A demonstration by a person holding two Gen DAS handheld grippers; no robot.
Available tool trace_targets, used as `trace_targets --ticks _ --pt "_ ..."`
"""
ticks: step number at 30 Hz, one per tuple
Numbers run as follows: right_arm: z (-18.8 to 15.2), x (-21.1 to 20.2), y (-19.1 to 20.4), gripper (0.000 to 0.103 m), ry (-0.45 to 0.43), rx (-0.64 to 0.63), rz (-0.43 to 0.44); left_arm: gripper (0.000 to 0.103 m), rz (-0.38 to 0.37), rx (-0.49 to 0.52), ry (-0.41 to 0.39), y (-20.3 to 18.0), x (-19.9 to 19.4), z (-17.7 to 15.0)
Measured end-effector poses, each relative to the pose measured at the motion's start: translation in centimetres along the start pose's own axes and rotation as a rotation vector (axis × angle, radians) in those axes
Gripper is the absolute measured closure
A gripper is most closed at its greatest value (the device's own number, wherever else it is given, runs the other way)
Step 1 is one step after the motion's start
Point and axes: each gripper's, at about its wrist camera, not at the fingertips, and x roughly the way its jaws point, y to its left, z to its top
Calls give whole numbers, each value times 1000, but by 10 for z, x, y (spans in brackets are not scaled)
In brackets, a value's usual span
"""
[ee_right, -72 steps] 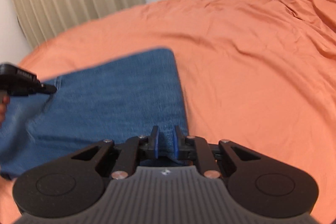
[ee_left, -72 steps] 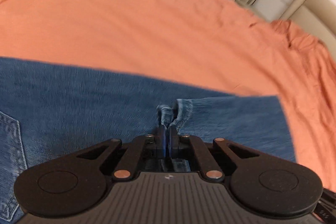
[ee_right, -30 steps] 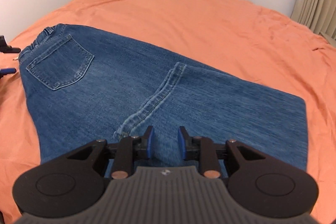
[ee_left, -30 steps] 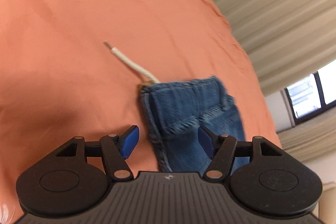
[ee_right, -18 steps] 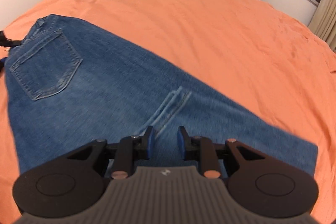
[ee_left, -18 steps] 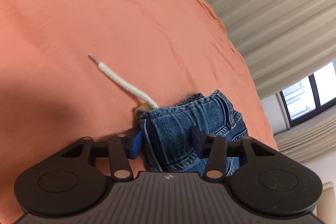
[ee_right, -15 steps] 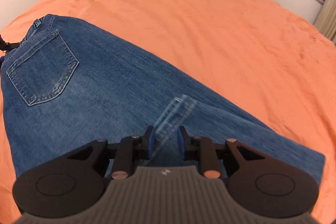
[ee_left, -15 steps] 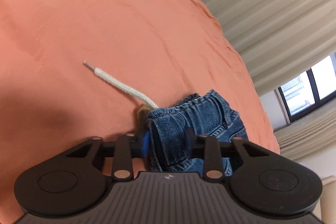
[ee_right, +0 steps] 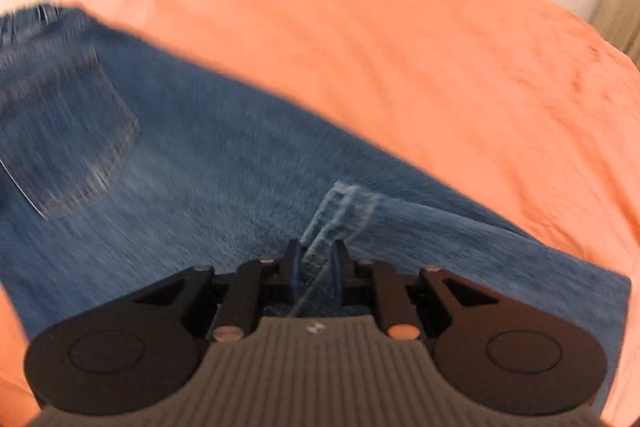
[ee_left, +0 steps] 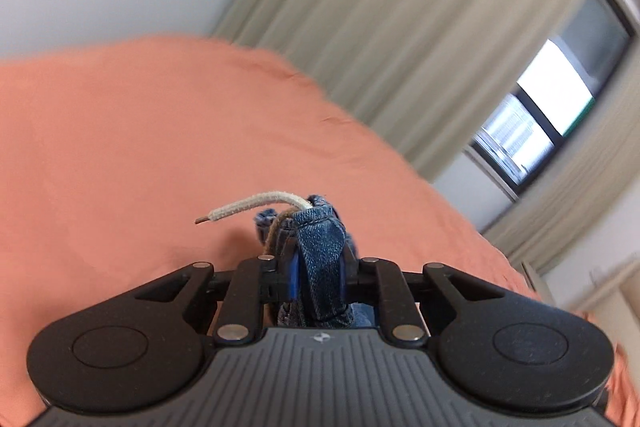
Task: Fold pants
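Orange bedspread (ee_right: 400, 27) | both grippers clamp jeans (ee_right: 200, 155) | no legible writing

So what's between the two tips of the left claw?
A bunched jeans waistband, pinched in the left claw; the left wrist view shows it.

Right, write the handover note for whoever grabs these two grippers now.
Left gripper: jaws just closed, now shut on the jeans' waistband corner, raised off the orange bedspread; white drawstring sticks out.
Right gripper: jaws have been closing and now pinch the seam at mid-leg.
Jeans lie lengthwise on the bed, back pocket up, legs apparently already stacked.
Left: carry the waist end over toward the hems, lay it flat, release both.
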Motion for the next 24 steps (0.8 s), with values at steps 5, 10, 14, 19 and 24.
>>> trace_targets --ticks 5,10,14,19,24 --pt "-33 -51 -38 91 -45 104 28 85 -98 210 -79 -106 -38 -5" --pt "-81 -89 -63 91 -95 159 39 85 -129 467 -85 -222 -52 -37" --pt "-111 -112 -78 91 -110 243 37 85 -152 638 -33 -306 -40 -90" --pt "-148 -135 -96 89 -145 316 3 85 -159 888 73 -369 -2 -200" --pt "-194 -148 -114 88 -175 454 6 85 -172 1015 300 -370 26 -315"
